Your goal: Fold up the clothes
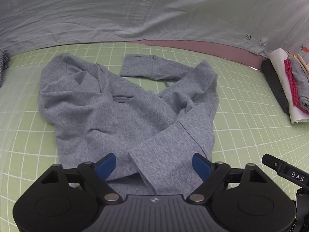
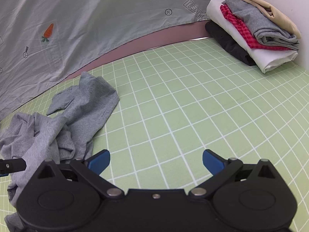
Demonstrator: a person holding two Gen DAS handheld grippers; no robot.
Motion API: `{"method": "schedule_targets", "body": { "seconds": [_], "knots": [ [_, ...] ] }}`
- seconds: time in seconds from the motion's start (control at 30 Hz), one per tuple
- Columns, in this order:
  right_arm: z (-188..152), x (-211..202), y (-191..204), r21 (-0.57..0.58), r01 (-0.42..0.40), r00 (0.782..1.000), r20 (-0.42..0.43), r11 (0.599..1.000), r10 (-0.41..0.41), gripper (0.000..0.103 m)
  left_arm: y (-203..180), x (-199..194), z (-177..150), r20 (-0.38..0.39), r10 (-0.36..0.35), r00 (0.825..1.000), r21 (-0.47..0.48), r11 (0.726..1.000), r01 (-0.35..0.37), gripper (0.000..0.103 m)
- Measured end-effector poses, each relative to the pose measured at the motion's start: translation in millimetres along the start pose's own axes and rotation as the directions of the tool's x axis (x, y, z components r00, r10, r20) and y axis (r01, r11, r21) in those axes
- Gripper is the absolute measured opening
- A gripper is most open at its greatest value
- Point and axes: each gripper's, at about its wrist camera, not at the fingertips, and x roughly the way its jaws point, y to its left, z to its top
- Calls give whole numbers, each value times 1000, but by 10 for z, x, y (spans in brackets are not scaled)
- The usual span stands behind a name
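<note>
Nearest thing in the left wrist view is the left claw (image 1: 154, 166), blue pads spread apart with a grey sleeve cuff (image 1: 148, 166) lying right between them, but the pads don't look like they're pressing on it, so I'd call it open around the cloth, not gripping. The grey sweatshirt (image 1: 123, 104) sits straight ahead of that claw, rumpled, soft heathered knit, with its body running roughly near-to-far and one sleeve crossed over the front toward the near right. The other sleeve (image 1: 154, 67) lies flat across the far edge, pointing left. So the left hand is clearly the closer one to the garment. The right claw (image 2: 156, 160) is wide open over bare green mat (image 2: 193, 106), nothing between its pads, and the sweatshirt (image 2: 58, 127) lies off to its left, bunched up and just beside the left pad. My guess is the next move needs that right claw to come left to grab a hem or shoulder while the left takes the cuff. The counter is covered in a green mat with a white grid, smooth and flat. Farther right there's a stack of folded clothes (image 2: 255, 32), black, white, red check, grey and beige. Behind everything hangs a wrinkly pale sheet (image 2: 96, 19) with little carrot prints.
</note>
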Motion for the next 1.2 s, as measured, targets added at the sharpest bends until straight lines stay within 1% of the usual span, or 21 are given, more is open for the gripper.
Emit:
{"method": "schedule_targets", "body": {
  "seconds": [0.03,0.07,0.1,0.13,0.2,0.23,0.33,0.4,0.43,0.5,0.6,0.67,0.73,0.83,0.87,0.97,1.03,1.07,1.1,1.17,1.2],
  "knots": [
    [8,35,-7,1,12,1000,-9,1000,-12,103,23,24,-12,-6,-11,1000,-12,1000,11,53],
    [11,69,-11,1,25,999,-20,1000,-25,103,55,31,-28,-4,-15,1000,-19,1000,14,30],
    [0,97,-12,0,34,999,-32,999,-34,103,90,36,-44,-1,-15,1000,-24,1000,15,15],
    [-19,118,-11,-3,37,998,-40,999,-37,103,158,17,-61,-1,-24,1000,-41,999,24,7],
    [-54,167,-5,-8,44,997,-61,999,-44,103,337,-65,-104,7,-34,999,-93,995,35,7],
    [-62,185,0,-11,46,996,-71,999,-47,103,446,-138,-139,22,-6,1000,-125,992,9,7],
    [-70,200,37,-30,50,995,-84,998,-52,103,918,-470,-228,61,140,988,-226,966,-123,6],
    [-72,204,77,-53,51,995,-85,997,-55,103,1347,-688,-280,68,247,967,-306,928,-215,6],
    [-76,210,93,-63,49,995,-88,997,-55,103,1565,-799,-300,69,306,950,-342,901,-266,6],
    [-83,232,130,-84,44,994,-98,996,-52,103,2005,-990,-342,48,449,892,-393,830,-396,6],
    [-90,256,192,-116,34,993,-108,993,-47,103,2648,-1230,-438,-7,625,780,-459,691,-558,6],
    [-85,259,228,-136,32,993,-107,990,-47,103,3005,-1318,-496,-63,714,697,-497,583,-642,6],
    [-70,261,256,-153,33,993,-103,988,-49,103,3267,-1393,-564,-102,767,633,-525,499,-689,6],
    [-35,274,276,-171,43,993,-99,984,-61,103,3577,-1518,-657,-137,810,570,-567,408,-716,6],
    [-20,280,283,-176,48,993,-97,983,-65,103,3663,-1543,-677,-150,826,543,-568,378,-731,6],
    [39,298,296,-191,64,993,-86,979,-82,103,3872,-1648,-733,-194,869,456,-581,273,-767,6],
    [93,322,306,-198,75,993,-78,977,-92,103,4028,-1741,-772,-237,888,393,-598,186,-780,6],
    [129,337,312,-200,81,993,-74,976,-97,103,4099,-1775,-793,-261,892,370,-599,150,-786,6],
    [168,356,320,-202,85,993,-69,976,-101,103,4170,-1809,-820,-282,886,367,-608,132,-783,6],
    [253,402,345,-205,89,993,-59,975,-103,103,4246,-1860,-884,-322,864,388,-644,100,-758,12],
    [299,428,358,-205,91,993,-54,975,-104,103,4230,-1853,-899,-329,852,408,-652,108,-751,12]
  ]
}}
